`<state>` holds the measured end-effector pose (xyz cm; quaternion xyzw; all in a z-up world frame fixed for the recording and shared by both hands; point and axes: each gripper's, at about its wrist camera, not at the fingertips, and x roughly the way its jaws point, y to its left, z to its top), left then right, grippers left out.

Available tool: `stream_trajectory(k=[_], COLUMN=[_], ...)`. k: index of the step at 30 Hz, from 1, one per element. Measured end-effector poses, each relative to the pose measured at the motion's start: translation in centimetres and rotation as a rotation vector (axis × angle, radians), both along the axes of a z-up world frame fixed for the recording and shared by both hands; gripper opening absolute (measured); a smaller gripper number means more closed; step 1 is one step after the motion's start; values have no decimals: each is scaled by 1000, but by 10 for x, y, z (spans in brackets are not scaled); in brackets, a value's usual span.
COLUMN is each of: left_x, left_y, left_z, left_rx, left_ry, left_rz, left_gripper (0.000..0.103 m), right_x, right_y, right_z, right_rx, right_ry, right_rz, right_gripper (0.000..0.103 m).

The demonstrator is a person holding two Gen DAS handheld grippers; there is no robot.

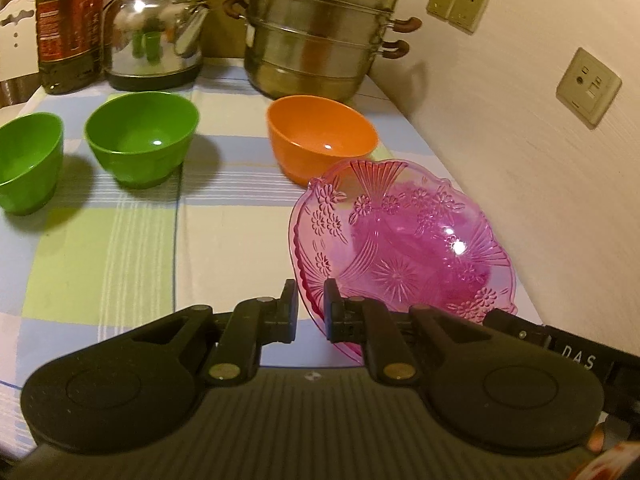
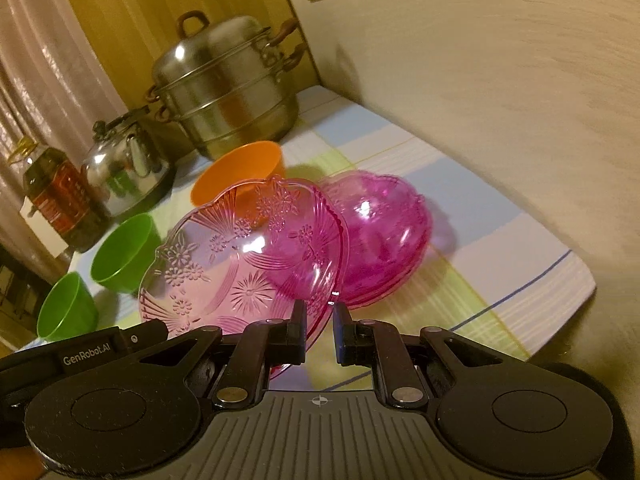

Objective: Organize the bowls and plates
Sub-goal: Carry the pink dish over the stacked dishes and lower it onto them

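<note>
In the left wrist view, things are told by where they sit around the orange bowl (image 1: 322, 136), from left to right; far to its left, at the picture's edge, a green bowl (image 1: 28, 162) is seen, cut off by the frame; a 2nd green bowl (image 1: 142, 142) stands between that one and the orange bowl; behind the green bowls a dark oil bottle (image 1: 70, 24) and a shiny kettle (image 1: 154, 32) are set at the back of the checked tablecloth (image 1: 120, 248); behind the orange bowl stands a big steel steamer pot (image 1: 320, 32); just in front of the orange bowl and a little to its right, a pink see-through plate (image 1: 404, 240) is held tilted, with its near rim pinched in the left claw (image 1: 311, 304), which is nearly closed on it.

In the right wrist view, the 2 green bowls (image 2: 68, 312) are seen left of the orange bowl (image 2: 240, 176); a pink plate (image 2: 240, 264) is held tilted in front of the orange bowl, its rim squeezed in the right claw (image 2: 319, 320), which is nearly closed; to the right of the orange bowl, pink stacked plates (image 2: 384, 236) are seen behind the held plate, and whether they rest on the cloth cannot be told.
</note>
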<state>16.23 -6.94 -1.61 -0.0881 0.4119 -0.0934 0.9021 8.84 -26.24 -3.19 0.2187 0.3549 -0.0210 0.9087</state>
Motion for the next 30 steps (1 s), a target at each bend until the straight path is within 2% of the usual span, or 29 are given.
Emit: stream_trajectory(k=[18, 30], left_x=[38, 68], left_y=[-55, -71], left_z=[-11, -28], left_rx=[20, 37], left_ry=[10, 35], left_rz=[-74, -85], left_gripper=[12, 12], right_x=[24, 57], right_y=[-51, -68], right_z=[-10, -28], right_rx=[22, 26], right_ry=[11, 48], right_rz=[-86, -106], right_gripper=[13, 13])
